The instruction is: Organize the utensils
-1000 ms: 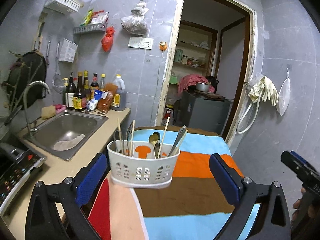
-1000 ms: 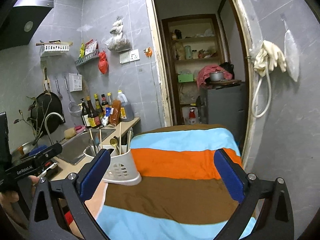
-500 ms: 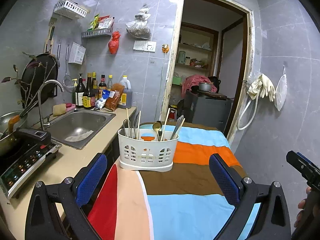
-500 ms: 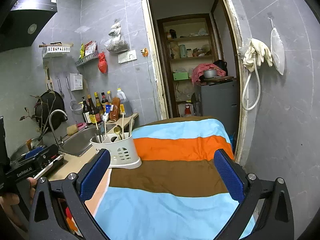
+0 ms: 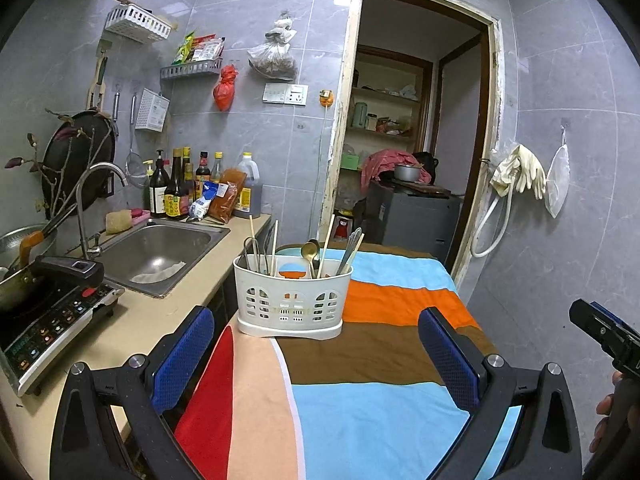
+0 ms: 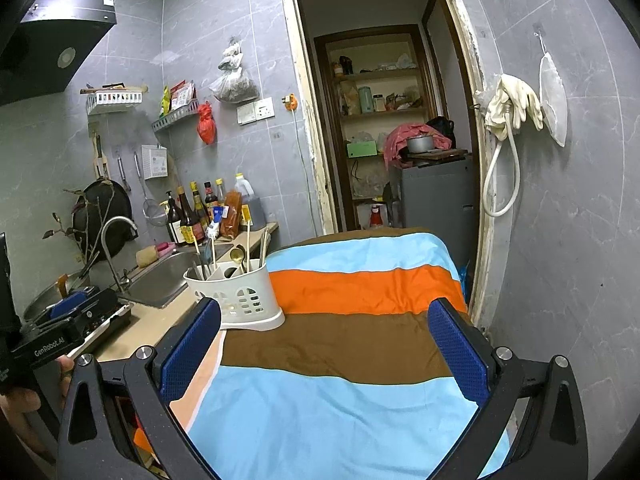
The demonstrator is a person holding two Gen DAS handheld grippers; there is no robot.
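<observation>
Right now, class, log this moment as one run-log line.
left tool: open, empty | right tool: open, empty | caddy: upright on striped cloth, utensils inside | stage: utensils stowed

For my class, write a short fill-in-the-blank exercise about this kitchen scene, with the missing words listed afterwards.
1. The white utensil caddy stands on a striped ______ spread over the table.
2. Both sets of tongs, left and right, are ______ and hold nothing.
3. The gold spoon stands in the caddy with its bowl pointing ______.
4. On the wall right of the doorway hangs a pair of rubber ______.

Missing words: cloth; open; up; gloves
</observation>
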